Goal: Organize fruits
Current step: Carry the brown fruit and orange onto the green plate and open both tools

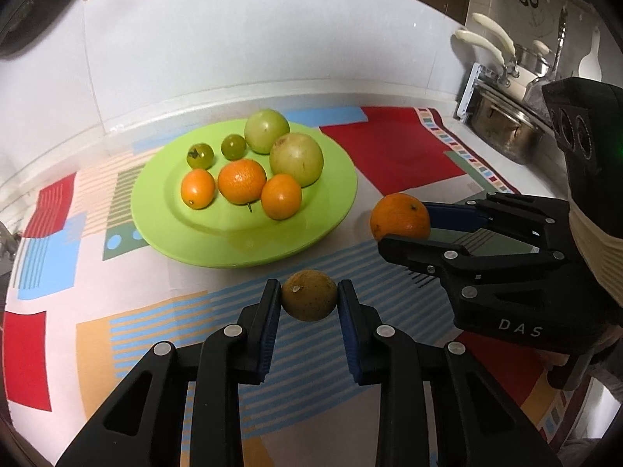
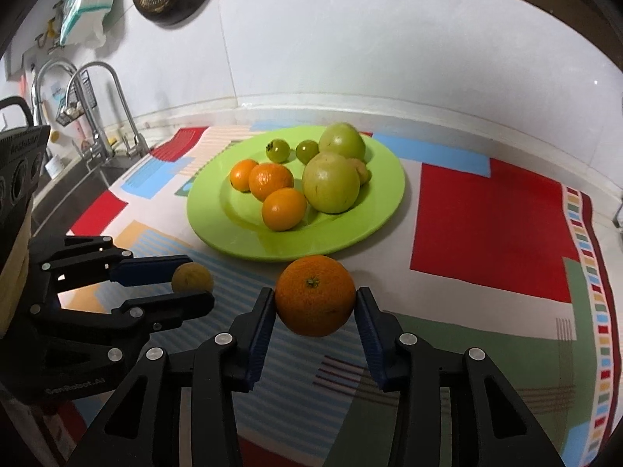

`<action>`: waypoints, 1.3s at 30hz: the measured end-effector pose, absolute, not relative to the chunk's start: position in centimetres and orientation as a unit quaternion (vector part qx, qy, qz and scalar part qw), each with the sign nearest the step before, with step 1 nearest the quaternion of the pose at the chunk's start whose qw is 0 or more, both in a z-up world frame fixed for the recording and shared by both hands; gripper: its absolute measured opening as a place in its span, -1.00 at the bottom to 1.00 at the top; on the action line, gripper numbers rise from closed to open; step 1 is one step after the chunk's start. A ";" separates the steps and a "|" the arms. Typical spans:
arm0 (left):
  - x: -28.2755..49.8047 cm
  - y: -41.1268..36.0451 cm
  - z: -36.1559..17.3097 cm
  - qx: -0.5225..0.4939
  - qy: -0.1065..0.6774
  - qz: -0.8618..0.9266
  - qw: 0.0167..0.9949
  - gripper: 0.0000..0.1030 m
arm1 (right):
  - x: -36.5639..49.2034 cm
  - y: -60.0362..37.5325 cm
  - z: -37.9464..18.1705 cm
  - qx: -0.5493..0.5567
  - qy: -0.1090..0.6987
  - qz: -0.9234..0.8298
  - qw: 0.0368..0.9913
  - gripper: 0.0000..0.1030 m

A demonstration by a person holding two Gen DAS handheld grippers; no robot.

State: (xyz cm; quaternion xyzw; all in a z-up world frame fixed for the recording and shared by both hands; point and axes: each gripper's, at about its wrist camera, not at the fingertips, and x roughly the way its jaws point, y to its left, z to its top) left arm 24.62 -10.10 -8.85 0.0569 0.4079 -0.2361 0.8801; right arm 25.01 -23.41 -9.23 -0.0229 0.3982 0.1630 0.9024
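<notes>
Fruits pinched in both jaws: left gripper on brownish fruit, "DAS"-marked right gripper on orange.

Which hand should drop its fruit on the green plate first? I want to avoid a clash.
Probably the right. Its gripper, shut on the orange, sits just off the green plate rim. The left gripper holds the brownish fruit slightly farther back.

Both wrist cameras are looking steeply down along their own fingers, close over the patterned cloth. Both are sharing the green plate at frame centre; the left view is catching the right gripper at its right edge, the right view the left gripper at lower left.
</notes>
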 end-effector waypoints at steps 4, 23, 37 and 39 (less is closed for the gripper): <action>23.5 -9.8 -7.9 0.057 0.395 -0.231 0.887 -0.42 | 23.8 -23.4 -8.0 -0.019 0.385 0.153 0.910 -0.17; 18.1 -7.3 -3.6 0.050 0.341 -0.218 0.913 -0.42 | 17.2 -22.1 -3.2 -0.004 0.333 0.124 0.935 -0.17; 17.2 -5.3 -0.3 0.062 0.290 -0.204 0.933 -0.42 | 15.4 -20.9 -0.5 0.007 0.293 0.099 0.951 -0.17; 17.3 -5.1 0.1 0.064 0.283 -0.201 0.936 -0.42 | 15.4 -20.7 0.0 0.008 0.286 0.096 0.954 -0.17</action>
